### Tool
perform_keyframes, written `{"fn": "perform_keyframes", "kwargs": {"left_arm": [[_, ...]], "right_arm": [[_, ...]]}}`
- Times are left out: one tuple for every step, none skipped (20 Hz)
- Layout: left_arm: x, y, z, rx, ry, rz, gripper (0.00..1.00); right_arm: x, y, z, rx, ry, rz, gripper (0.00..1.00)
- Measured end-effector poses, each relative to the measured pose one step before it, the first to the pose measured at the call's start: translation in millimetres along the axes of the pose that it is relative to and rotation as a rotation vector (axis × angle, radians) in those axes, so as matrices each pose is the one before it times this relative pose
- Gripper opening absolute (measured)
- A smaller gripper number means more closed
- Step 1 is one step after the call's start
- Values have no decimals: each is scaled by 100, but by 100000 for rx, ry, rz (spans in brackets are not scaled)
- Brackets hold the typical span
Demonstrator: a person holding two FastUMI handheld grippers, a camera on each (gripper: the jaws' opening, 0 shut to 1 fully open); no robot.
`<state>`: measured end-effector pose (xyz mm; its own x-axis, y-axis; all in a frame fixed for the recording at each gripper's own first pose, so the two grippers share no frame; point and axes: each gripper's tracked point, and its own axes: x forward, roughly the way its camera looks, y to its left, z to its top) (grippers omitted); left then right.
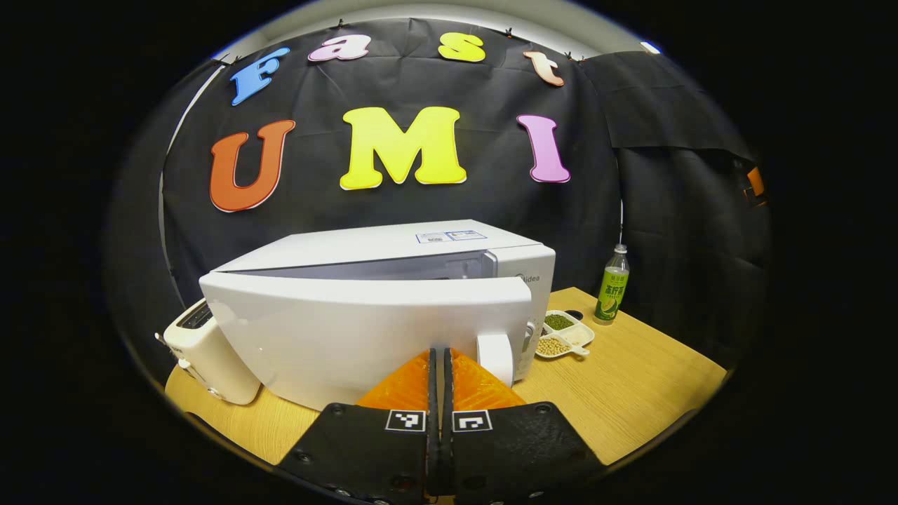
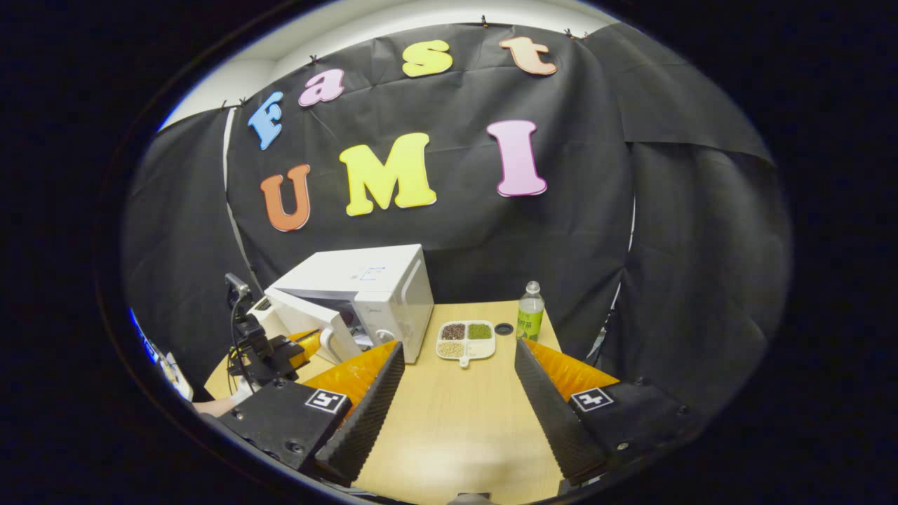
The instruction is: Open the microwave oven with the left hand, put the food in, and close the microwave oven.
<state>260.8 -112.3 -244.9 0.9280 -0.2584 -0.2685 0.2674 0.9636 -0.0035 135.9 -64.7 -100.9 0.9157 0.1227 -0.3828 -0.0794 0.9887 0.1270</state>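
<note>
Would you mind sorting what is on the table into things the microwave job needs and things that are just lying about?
Belongs to the job:
microwave oven, door partly open
divided dish of beans, the food
left gripper
right gripper

Just lying about:
toaster
green drink bottle
small dark lid

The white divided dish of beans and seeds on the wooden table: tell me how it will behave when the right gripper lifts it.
The white divided dish looks rigid, so it should not flex. Its compartments hold loose grains, so tilting would probably spill them. Gripped by its small tab, it may sag to one side.
</note>
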Motion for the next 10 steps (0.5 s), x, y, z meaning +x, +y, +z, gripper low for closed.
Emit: {"fn": "perform_keyframes", "kwargs": {"left_arm": [[717, -160, 118, -63, 136, -143, 0], [459, -2, 161, 185, -223, 424, 0], [512, -73, 104, 202, 214, 286, 0], [566, -13, 18, -75, 90, 170, 0], [556, 0, 49, -283, 310, 123, 0], [627, -39, 92, -165, 196, 29, 0], [522, -80, 76, -233, 549, 362, 0], [644, 135, 220, -254, -28, 252, 0], [630, 190, 52, -531, 1032, 816, 0], [-52, 246, 109, -933, -256, 775, 0]], "right_arm": [[129, -235, -84, 382, 508, -286, 92], [136, -282, -42, 510, 241, -363, 100], [72, -199, -146, 571, 384, -421, 100], [97, -194, -65, 560, 551, -230, 92], [70, -132, -117, 368, 352, -35, 92], [12, -130, 51, 51, 119, -330, 92], [88, -156, 37, -61, 12, -317, 92], [-1, -89, 47, 7, -20, -236, 92], [24, -36, 3, 43, -21, -246, 92], [-39, -21, 86, 91, -14, -250, 92]]}}
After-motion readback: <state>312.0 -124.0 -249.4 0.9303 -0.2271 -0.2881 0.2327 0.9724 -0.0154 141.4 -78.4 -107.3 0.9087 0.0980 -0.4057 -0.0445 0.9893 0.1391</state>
